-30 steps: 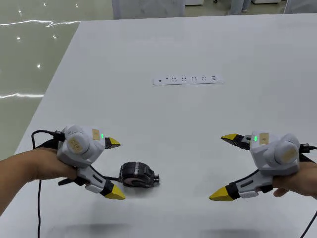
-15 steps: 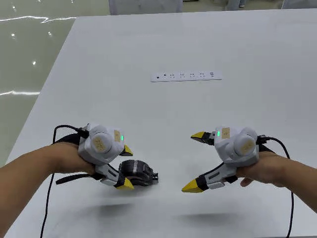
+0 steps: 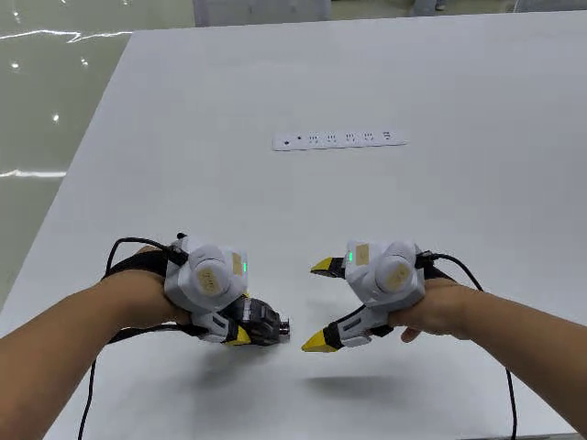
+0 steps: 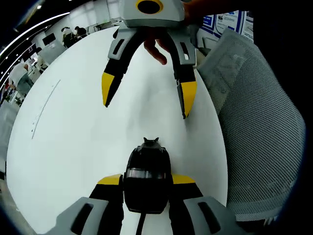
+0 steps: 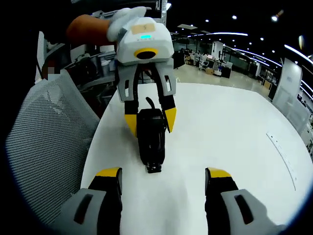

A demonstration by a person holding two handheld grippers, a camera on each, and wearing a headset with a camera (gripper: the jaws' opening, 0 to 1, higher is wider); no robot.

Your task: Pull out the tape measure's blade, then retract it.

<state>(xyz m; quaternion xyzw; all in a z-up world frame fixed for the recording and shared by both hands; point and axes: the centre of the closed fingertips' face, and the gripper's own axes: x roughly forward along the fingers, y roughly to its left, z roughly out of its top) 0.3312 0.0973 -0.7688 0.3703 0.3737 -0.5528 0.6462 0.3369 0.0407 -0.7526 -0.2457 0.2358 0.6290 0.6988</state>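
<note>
Black tape measure (image 4: 146, 171) lies at the near left of the white table (image 3: 367, 211), clamped between the jaws of the left hand-held gripper (image 5: 150, 122). The right hand-held gripper (image 3: 319, 304) hovers just right of it, jaws spread wide.

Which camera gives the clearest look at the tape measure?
The left gripper view: the tape measure sits large between the left tool's jaws. The right gripper view shows it end-on; the head view, partly hidden.
</note>
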